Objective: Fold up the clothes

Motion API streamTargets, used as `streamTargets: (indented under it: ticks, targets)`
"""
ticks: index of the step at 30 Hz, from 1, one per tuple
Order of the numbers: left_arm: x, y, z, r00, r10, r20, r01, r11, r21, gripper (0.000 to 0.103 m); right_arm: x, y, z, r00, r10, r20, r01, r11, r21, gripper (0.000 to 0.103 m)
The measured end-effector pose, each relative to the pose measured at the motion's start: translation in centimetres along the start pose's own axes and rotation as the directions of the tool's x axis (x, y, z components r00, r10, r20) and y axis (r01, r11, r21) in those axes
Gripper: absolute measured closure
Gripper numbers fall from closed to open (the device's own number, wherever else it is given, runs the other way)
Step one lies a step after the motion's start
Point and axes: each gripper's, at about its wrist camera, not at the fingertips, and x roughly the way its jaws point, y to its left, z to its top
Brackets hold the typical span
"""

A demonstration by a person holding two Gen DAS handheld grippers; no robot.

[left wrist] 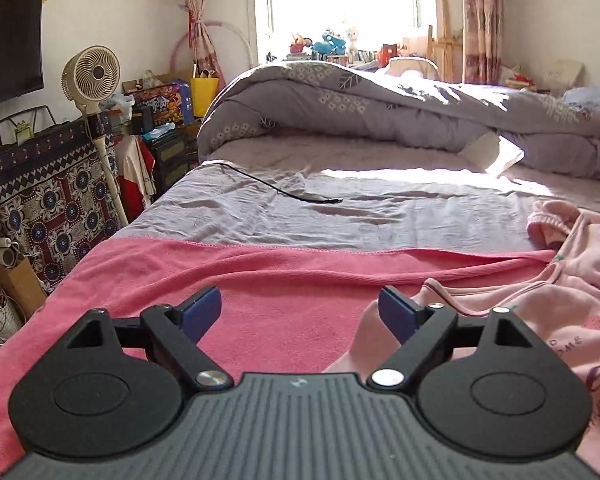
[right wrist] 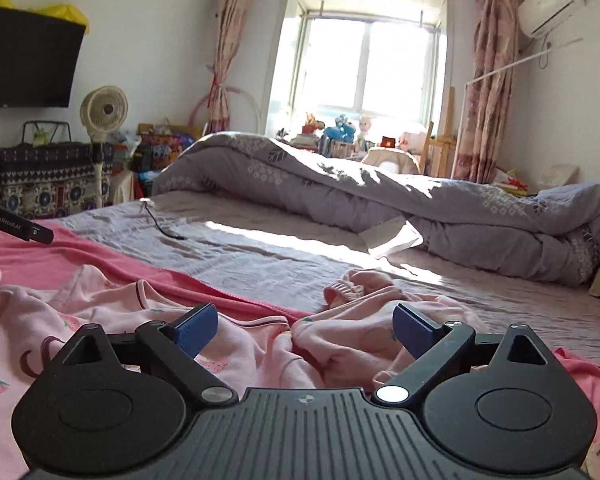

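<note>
Where the pale pink top (right wrist: 148,320) lies rumpled on the darker pink towel (left wrist: 260,276) spread over the bed (left wrist: 380,208), I have both tools low above it. My left hand-held gripper (left wrist: 300,312) is spread wide with nothing between its blue fingers (left wrist: 202,312), over bare towel, with the edge of the top just beside its right finger. My right hand-held gripper (right wrist: 304,326) is likewise spread and empty, directly above a bunched ridge of the top where the cloth gathers into folds.

The top is not folded as it lies: it is crumpled, with a ribbed cuff (right wrist: 344,286) flung out toward the grey sheet and the strawberry print showing in patches. I judge it a light, thin knit, soft and limp, so it will sag and drape from any pinch and will not hold a shape until laid flat. It should slide over the towel with some drag, since terry tends to cling. The best holds are seams and hems, such as the dark-trimmed neckline (right wrist: 140,292) or the cuff, where the cloth is doubled. I cannot quite tell from this heap which part is the second sleeve. A black cable (left wrist: 284,192) lies well apart on the sheet.
</note>
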Motion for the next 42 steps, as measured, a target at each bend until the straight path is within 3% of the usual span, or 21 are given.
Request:
streamTargets:
  ticks: [4,5,8,16,17,20,23,28,31,33,39,40,42]
  targets:
    - [-8.4,-1.4,-6.7,0.984,-0.176,0.028,0.17,0.975,0.143,0.008,-10.1,-1.0,-2.8,0.997,0.025,0.068,-0.029,0.998,0.064,0.0]
    - [-10.1,-2.3,-8.9,0.976,-0.218,0.014,0.211,0.957,0.201,0.003,-11.9,-0.4,-4.0,0.998,0.019,0.064,-0.023,0.998,0.051,0.0]
    - [-13.7,-5.1,-13.9,0.945,-0.321,-0.066,0.325,0.891,0.316,0.002,-16.0,1.8,-7.2,1.0,0.007,0.019,-0.007,1.0,0.016,0.0]
    - [-16.5,-10.0,-15.7,0.926,-0.377,-0.016,0.361,0.872,0.332,0.0,-18.7,6.6,-10.7,0.999,0.051,-0.016,-0.049,0.994,0.098,0.0]
    - [-16.6,-10.2,-15.7,0.931,-0.365,0.005,0.341,0.874,0.345,0.0,-19.1,6.9,-11.0,0.998,0.056,-0.009,-0.054,0.992,0.11,0.0]
    - [-15.7,-11.5,-17.0,0.983,-0.173,0.059,0.128,0.881,0.456,0.0,-19.5,7.4,-11.4,0.998,0.063,-0.002,-0.063,0.99,0.13,0.0]
    - [-14.6,-12.5,-18.3,0.993,0.005,0.116,-0.067,0.839,0.539,0.0,-19.7,7.6,-11.9,0.998,0.064,-0.009,-0.062,0.987,0.152,0.0]
    - [-15.1,-11.5,-18.2,0.997,-0.027,0.071,-0.01,0.883,0.47,0.001,-19.7,8.2,-12.4,0.997,0.075,-0.011,-0.072,0.983,0.166,0.0]
    - [-15.6,-11.4,-17.5,0.993,-0.11,0.045,0.082,0.908,0.412,0.001,-19.5,8.7,-12.6,0.997,0.081,-0.015,-0.077,0.982,0.171,0.0]
    - [-15.9,-11.7,-17.3,0.987,-0.157,0.033,0.131,0.909,0.395,0.0,-19.4,9.0,-12.8,0.996,0.084,-0.02,-0.079,0.981,0.177,0.0]
    - [-15.9,-11.9,-17.7,0.978,-0.209,0.009,0.188,0.897,0.4,0.0,-19.4,8.7,-12.7,0.997,0.07,-0.024,-0.064,0.981,0.181,0.0]
    - [-15.5,-12.1,-17.8,0.978,-0.207,0.001,0.188,0.892,0.412,0.0,-19.2,8.8,-12.7,0.997,0.067,-0.022,-0.063,0.982,0.178,0.0]
    - [-14.5,-13.2,-17.9,0.989,-0.147,0.034,0.115,0.881,0.459,0.0,-18.9,8.8,-12.6,0.998,0.063,-0.018,-0.06,0.983,0.171,0.0]
